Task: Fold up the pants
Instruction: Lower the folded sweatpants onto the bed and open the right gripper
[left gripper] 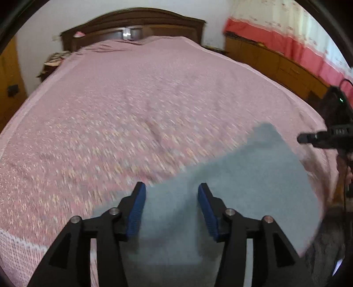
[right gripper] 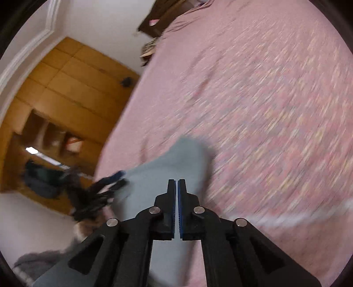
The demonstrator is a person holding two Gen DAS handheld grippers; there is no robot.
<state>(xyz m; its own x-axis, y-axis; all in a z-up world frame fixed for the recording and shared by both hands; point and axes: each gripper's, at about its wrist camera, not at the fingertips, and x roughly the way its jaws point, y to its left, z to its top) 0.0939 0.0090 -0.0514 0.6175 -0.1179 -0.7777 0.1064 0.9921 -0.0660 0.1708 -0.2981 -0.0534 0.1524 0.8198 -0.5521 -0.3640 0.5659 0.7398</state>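
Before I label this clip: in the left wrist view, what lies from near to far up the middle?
Left claw, open over the grey pants → pink bedspread → dark wooden headboard → white wall.

Home bedroom. A bed (left gripper: pixel 154 99) with headboard (left gripper: pixel 132 22) fills the room. Wardrobe (right gripper: pixel 66 88) and curtain (left gripper: pixel 286 37) line the walls.

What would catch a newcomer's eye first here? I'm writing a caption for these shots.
The big pink bedspread fills nearly everything, running back to a dark wooden headboard. The grey-blue pants lie at its near edge, under the left tool, which is open. The right tool is shut above the same cloth.
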